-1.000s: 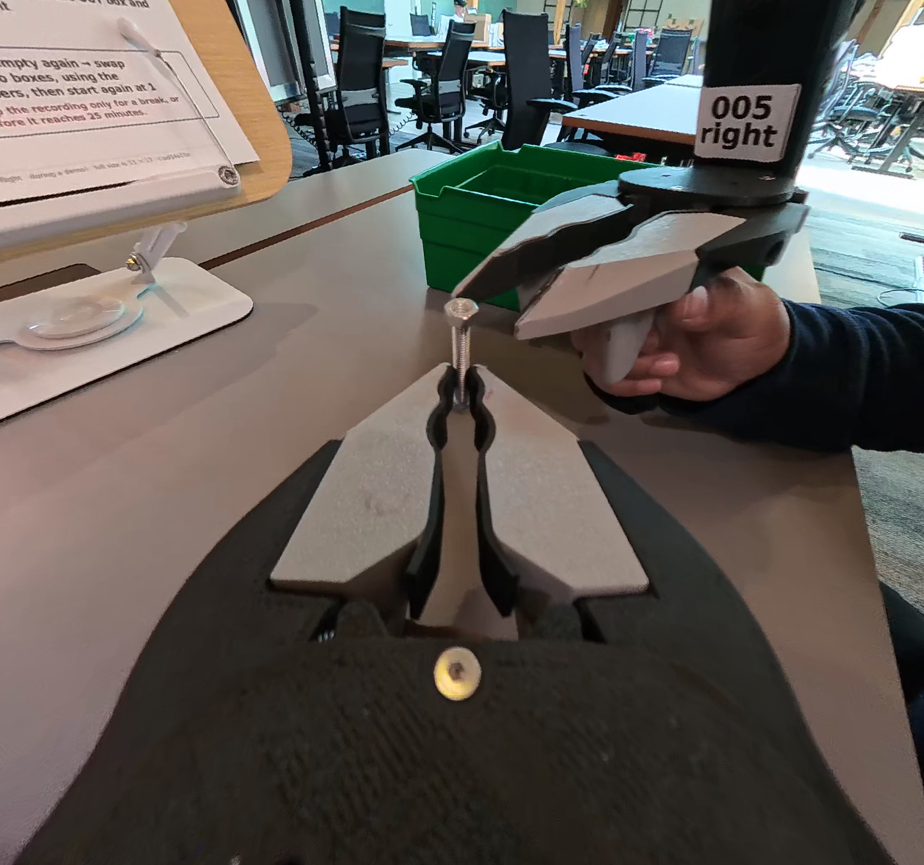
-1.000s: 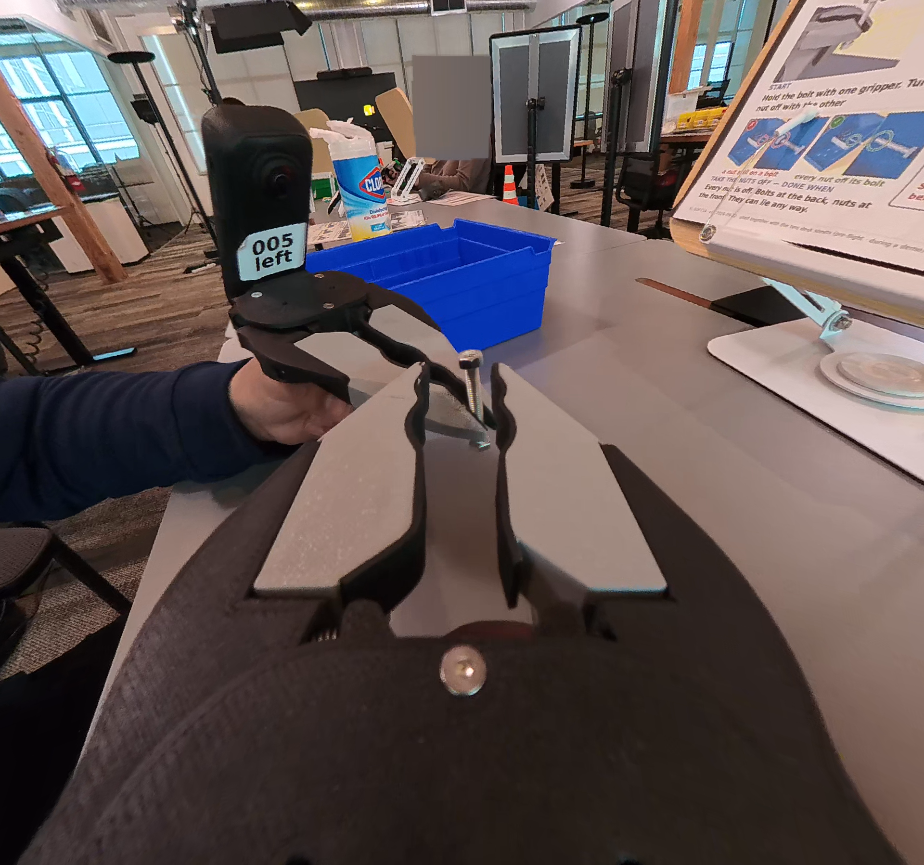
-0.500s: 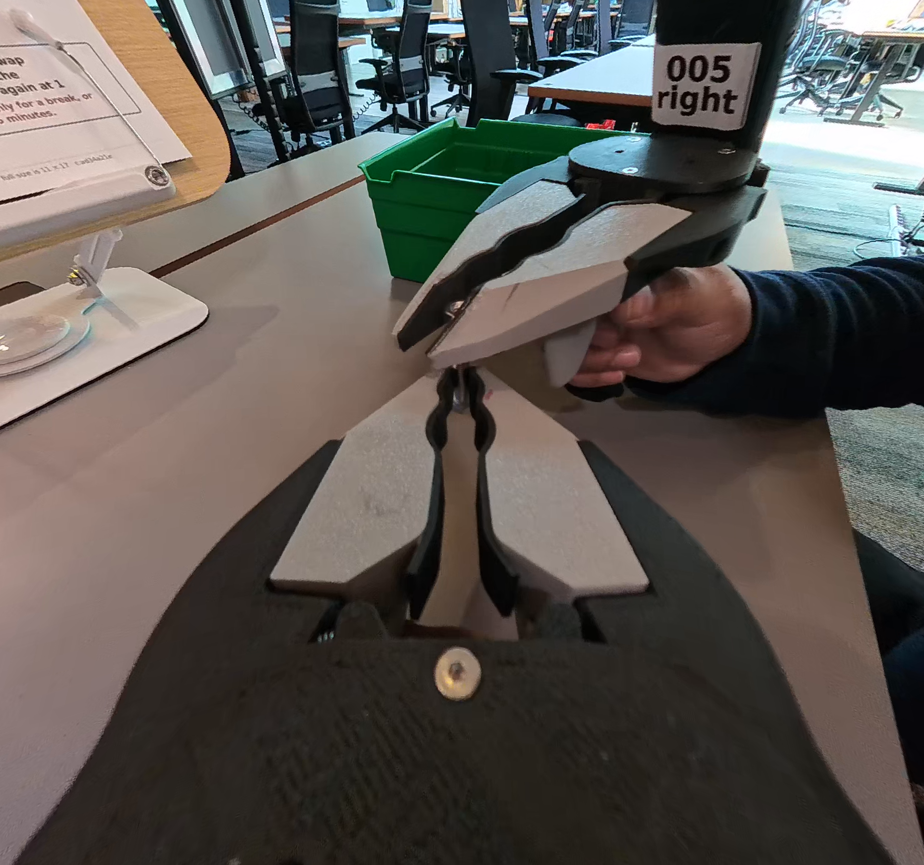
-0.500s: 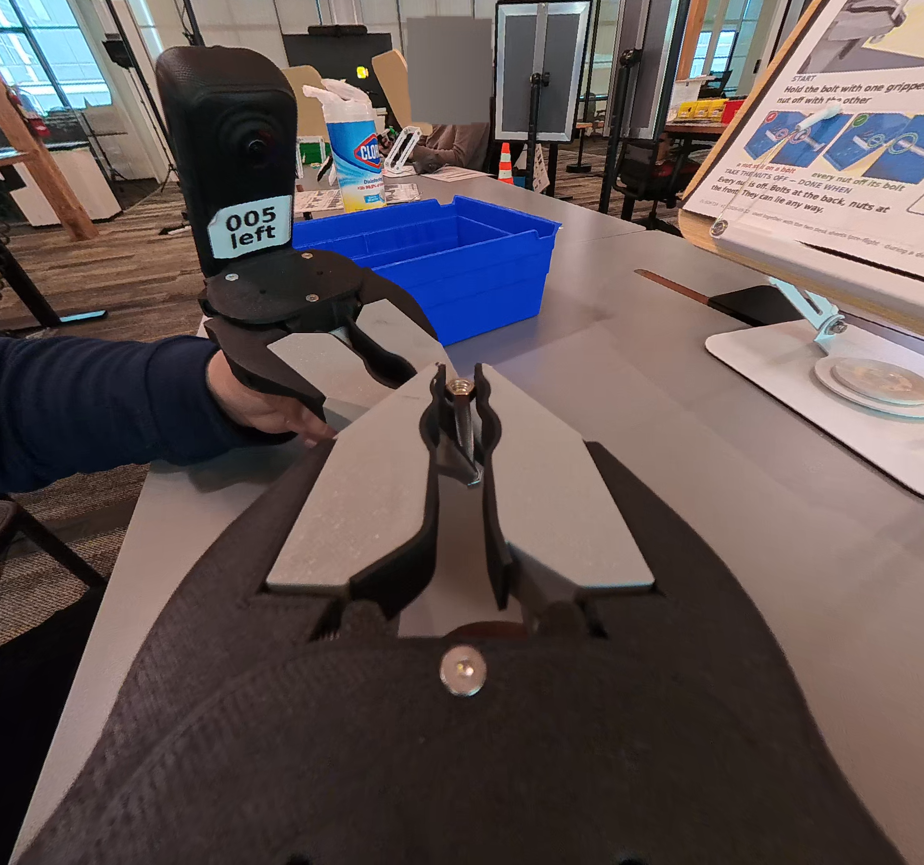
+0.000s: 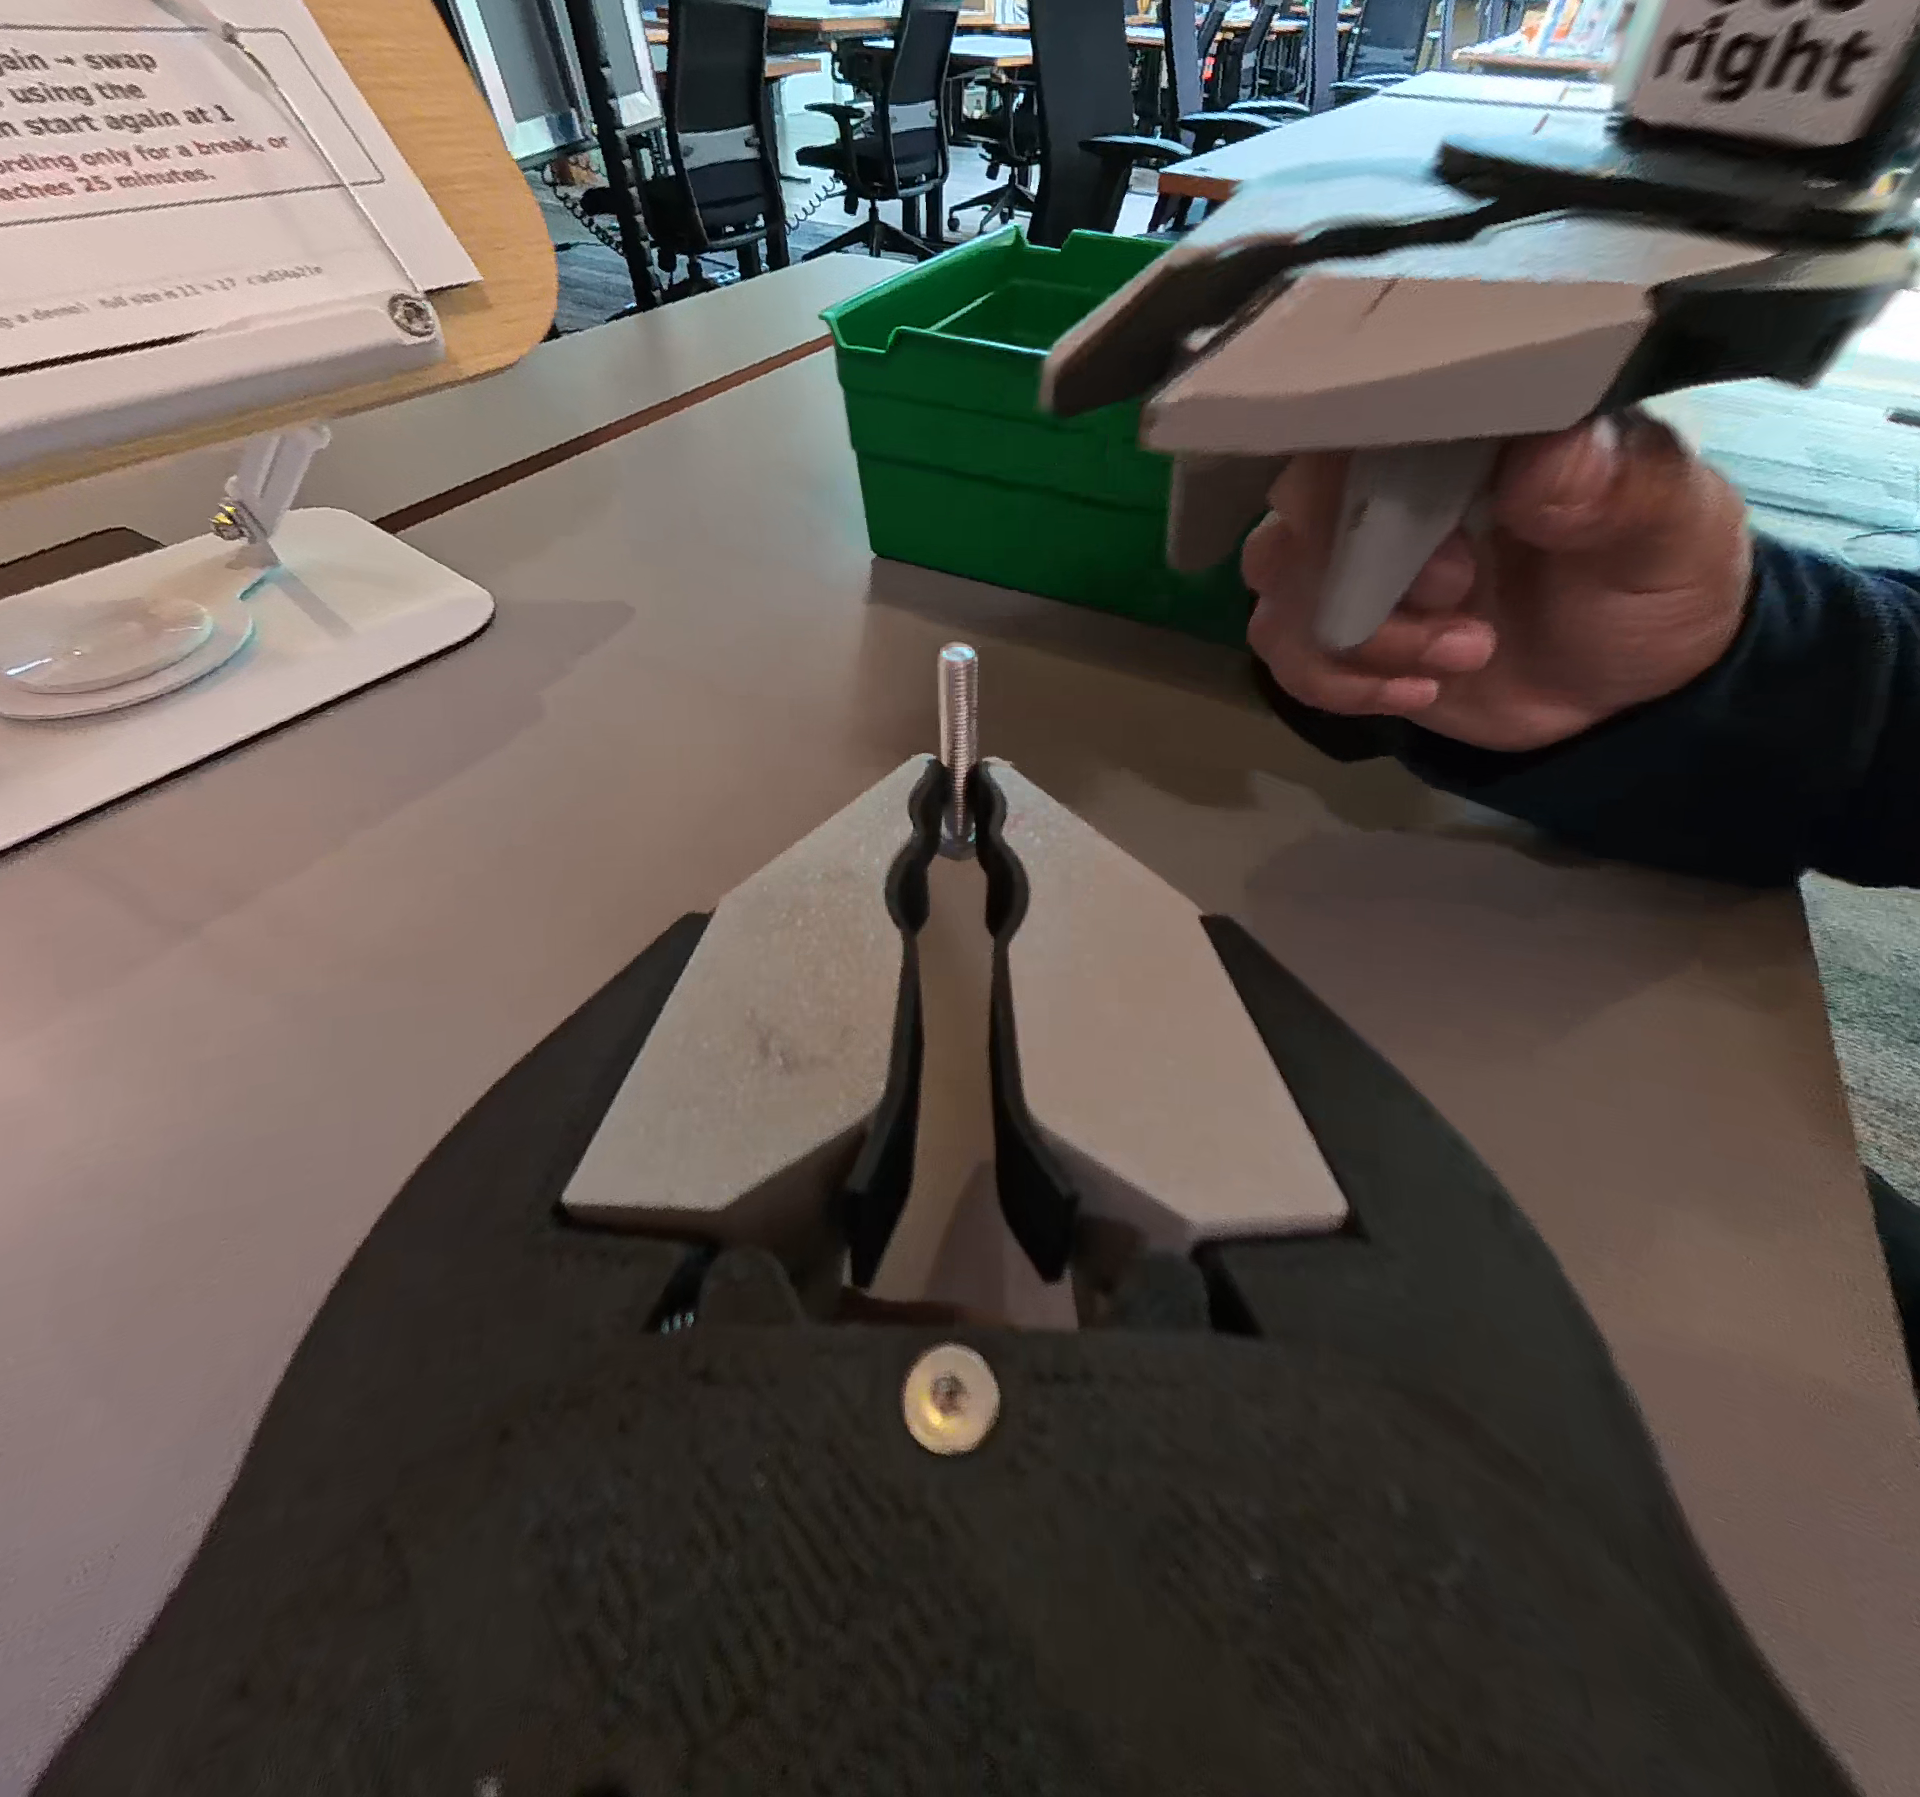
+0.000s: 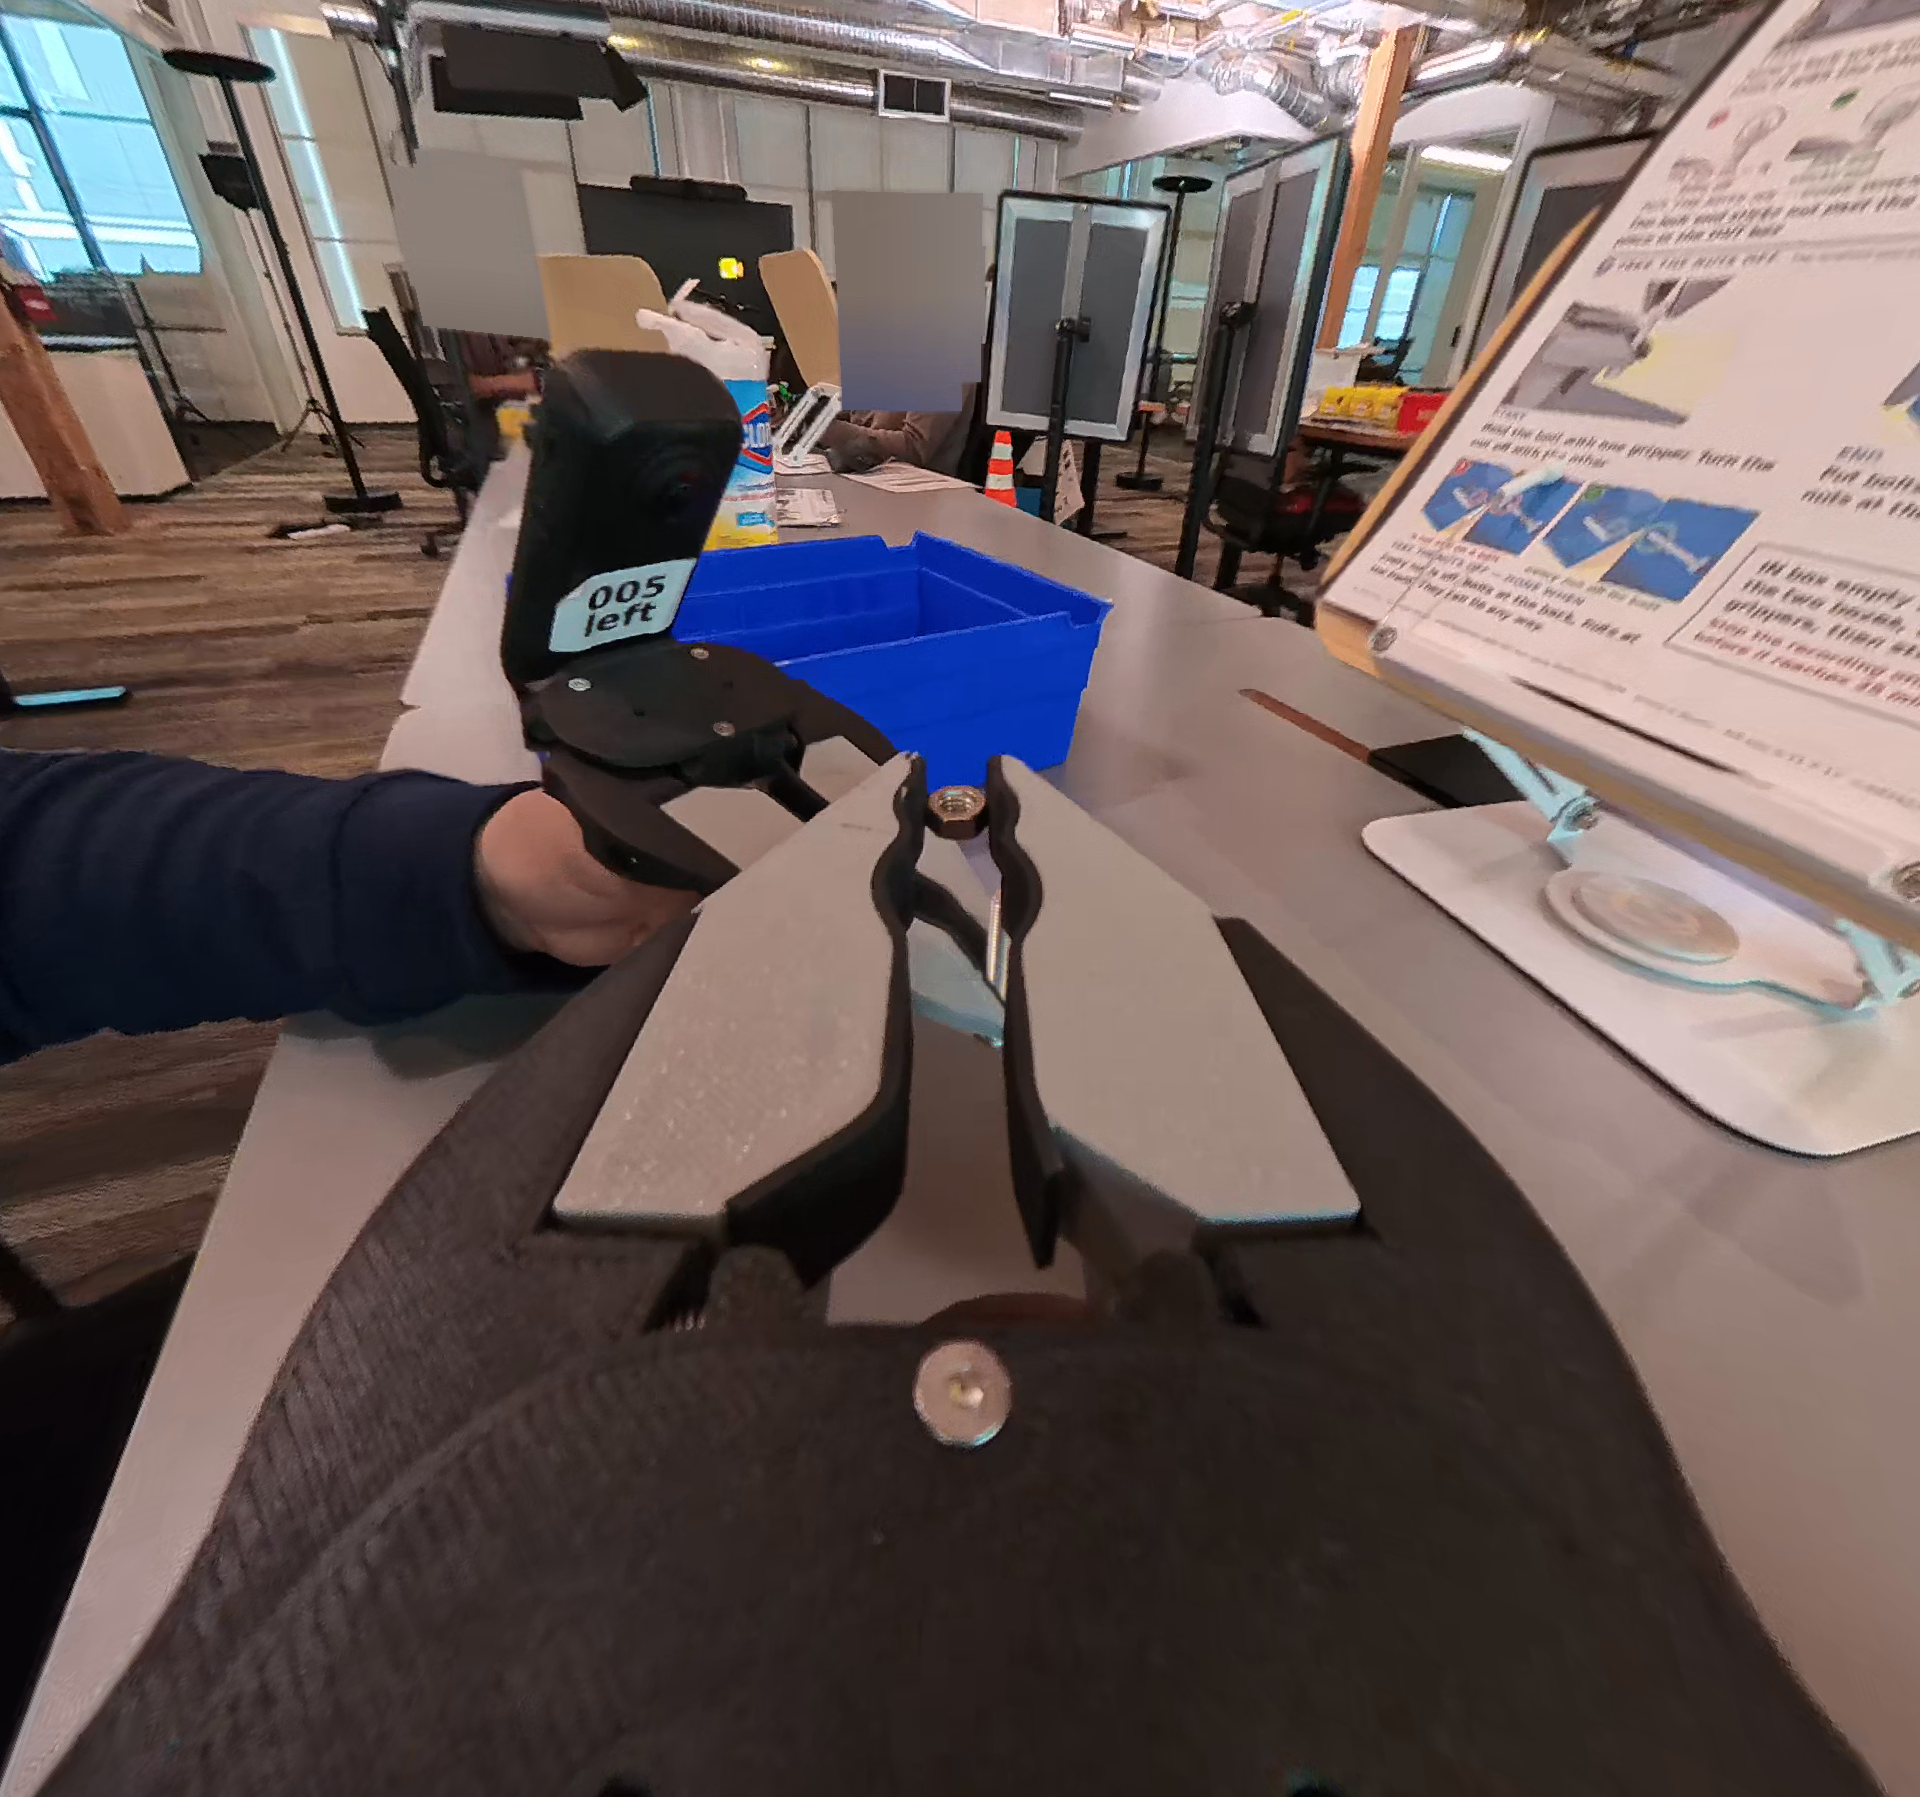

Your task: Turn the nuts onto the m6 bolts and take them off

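Observation:
My left gripper [image 5: 957, 779] is shut on a silver bolt [image 5: 956, 719] and holds it upright, its bare threaded end up, above the grey table. My right gripper [image 6: 951, 779] is shut on a small hex nut [image 6: 950, 809] at its fingertips. In the left wrist view the right gripper [image 5: 1101, 386] is up and to the right of the bolt, apart from it. In the right wrist view the left gripper [image 6: 935, 926] sits below and behind my fingers, with a sliver of the bolt [image 6: 995, 947] showing between them.
A green bin [image 5: 987, 438] stands behind the bolt to the right. A blue bin [image 6: 914, 635] stands behind the left gripper. An instruction board on a white stand [image 5: 208, 604] is at the table's far side, also in the right wrist view [image 6: 1662, 916]. A wipes canister [image 6: 753, 469] stands farther back. One gripper's finger ends stand about 7 centimeters off the other's.
My right gripper closed on the nut at the bolt's top, then lifted up and away with it. The bolt's end is now bare. The left gripper kept hold of the bolt.

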`<state>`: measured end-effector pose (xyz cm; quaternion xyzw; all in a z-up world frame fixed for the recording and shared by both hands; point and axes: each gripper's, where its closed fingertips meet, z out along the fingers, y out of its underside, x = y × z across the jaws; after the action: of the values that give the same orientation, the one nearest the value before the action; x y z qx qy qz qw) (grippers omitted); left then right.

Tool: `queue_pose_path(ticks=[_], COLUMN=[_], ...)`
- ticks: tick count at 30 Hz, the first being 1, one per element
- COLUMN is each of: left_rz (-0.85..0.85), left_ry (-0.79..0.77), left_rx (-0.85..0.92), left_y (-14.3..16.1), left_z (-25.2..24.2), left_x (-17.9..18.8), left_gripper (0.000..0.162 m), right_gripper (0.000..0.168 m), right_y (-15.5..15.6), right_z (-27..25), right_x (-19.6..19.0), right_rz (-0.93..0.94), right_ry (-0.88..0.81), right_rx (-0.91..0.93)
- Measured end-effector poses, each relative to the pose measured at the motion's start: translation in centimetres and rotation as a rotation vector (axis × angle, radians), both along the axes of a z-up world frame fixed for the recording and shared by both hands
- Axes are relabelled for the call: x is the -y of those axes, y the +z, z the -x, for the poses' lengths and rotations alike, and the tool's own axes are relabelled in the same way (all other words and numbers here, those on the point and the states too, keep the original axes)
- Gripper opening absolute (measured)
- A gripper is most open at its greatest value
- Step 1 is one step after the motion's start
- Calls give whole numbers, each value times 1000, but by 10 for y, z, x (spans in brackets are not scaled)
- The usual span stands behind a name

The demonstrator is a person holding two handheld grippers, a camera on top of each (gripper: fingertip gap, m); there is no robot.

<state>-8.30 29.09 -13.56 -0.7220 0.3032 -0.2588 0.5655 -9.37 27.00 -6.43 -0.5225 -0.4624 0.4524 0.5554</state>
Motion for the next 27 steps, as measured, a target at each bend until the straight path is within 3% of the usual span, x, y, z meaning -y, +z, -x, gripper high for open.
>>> queue_pose_path(ticks=[5,9,11,15,17,20,23,27], left_rz=[11,9,4,7,8,5,2,-15], left_ry=[16,-6,-7,-9,-11,-19,-26,-50], left_rx=[-11,-19,-11,9,14,21,22,22], left_y=[-9,-8,-6,-3,-3,-2,-2,0], left_z=[3,-2,-3,-4,-5,-4,-4,-8], left_x=[-4,0,2,3,4,4,5,8], left_gripper=[2,2,2,2,2,2,2,2], right_gripper=[7,8,8,8,8,12,25,27], right_y=[48,68,53,-33,-79,-120,-127,-87], right_z=[-27,-116,-179,-273,-291,-294,-297,-289], right_x=[44,16,-20,-68,-71,-63,-63,-68], right_rz=[-15,-117,-84,233,361,449,449,393], right_ry=[-7,-355,-546,-700,-698,-659,-679,-758], right_rx=[-73,100,273,629,790,953,1013,896])
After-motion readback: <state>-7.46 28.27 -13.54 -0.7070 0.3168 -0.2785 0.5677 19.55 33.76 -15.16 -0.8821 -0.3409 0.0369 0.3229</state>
